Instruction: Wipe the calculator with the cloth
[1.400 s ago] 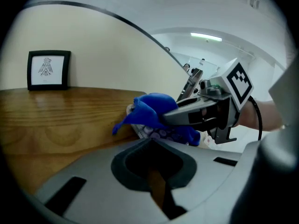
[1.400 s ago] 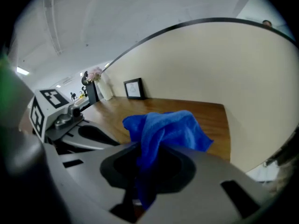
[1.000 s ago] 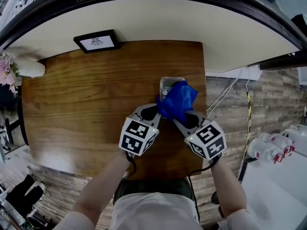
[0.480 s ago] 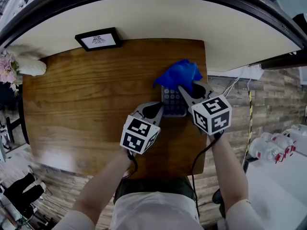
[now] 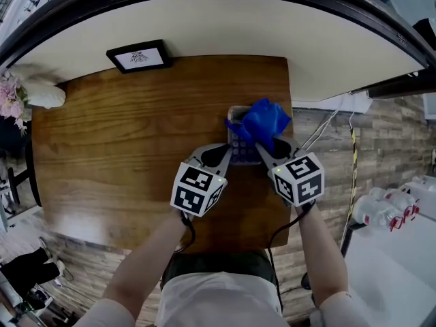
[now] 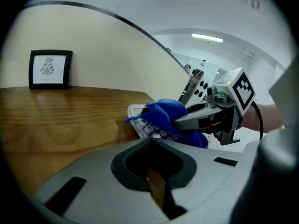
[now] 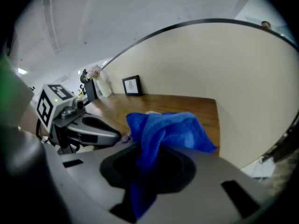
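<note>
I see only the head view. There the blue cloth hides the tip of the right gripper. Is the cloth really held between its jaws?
Observer: Yes. In the right gripper view the right gripper is shut on the blue fabric cloth, which hangs down between its jaws.
Operator: And does the left gripper hold something?
Observer: No. In its own view the left gripper has its jaws together and empty, pointing at the near edge of the grey keypad calculator.

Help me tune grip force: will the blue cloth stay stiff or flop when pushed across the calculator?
Likely floppy: the blue cloth bunches in folds and droops from the right gripper. Probably light, since one pinch carries it over the calculator.
</note>
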### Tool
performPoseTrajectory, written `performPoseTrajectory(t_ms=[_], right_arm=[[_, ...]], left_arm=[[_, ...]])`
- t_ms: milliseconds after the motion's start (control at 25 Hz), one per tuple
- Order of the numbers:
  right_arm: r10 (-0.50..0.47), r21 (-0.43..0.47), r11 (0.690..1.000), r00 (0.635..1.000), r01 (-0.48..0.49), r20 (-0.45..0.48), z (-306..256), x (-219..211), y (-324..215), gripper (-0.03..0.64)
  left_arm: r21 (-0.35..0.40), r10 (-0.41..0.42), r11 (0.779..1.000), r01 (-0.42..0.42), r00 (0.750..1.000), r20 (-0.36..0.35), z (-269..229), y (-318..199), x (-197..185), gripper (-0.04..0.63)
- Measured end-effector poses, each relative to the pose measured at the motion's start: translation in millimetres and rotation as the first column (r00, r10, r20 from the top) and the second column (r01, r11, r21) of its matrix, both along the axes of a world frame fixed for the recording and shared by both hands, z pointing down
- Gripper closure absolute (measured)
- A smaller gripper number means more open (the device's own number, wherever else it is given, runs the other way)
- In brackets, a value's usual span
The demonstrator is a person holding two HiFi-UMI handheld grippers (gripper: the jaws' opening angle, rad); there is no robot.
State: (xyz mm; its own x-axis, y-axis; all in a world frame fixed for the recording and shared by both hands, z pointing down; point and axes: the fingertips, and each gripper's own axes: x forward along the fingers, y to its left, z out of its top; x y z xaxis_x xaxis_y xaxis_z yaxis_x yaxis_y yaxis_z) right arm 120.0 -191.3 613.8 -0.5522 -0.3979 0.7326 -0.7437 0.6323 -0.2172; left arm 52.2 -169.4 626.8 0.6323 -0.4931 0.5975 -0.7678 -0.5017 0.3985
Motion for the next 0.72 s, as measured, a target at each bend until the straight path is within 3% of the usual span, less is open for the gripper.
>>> performPoseTrajectory(t_ms=[200,360,520,720], right_arm=[[-0.02,-0.025,1.0,0.999,0.019,-0.028,0,-1,36,0.535],[-0.028,-0.084,0.996,1.0,0.029,0.011,-1,-2,60,0.535],[-0.067,-0.109,0.992,0.998,0.067,0.006,-7,-7,81,0.535],[-0.043,-0.102,0.994,0.999,0.043,0.0,-24,-10,100,0.535]], left_arm=[[-0.021,-0.01,1.0,0.01,1.0,-0.015,1,1,1,0.594],[-0.038,-0.028,0.999,0.028,0.999,-0.016,1,8,-1,0.594],[-0.064,-0.012,0.998,0.013,1.0,0.012,3,17,-3,0.594],[-0.102,0.007,0.995,-0.001,0.998,0.063,5,47,-17,0.594]])
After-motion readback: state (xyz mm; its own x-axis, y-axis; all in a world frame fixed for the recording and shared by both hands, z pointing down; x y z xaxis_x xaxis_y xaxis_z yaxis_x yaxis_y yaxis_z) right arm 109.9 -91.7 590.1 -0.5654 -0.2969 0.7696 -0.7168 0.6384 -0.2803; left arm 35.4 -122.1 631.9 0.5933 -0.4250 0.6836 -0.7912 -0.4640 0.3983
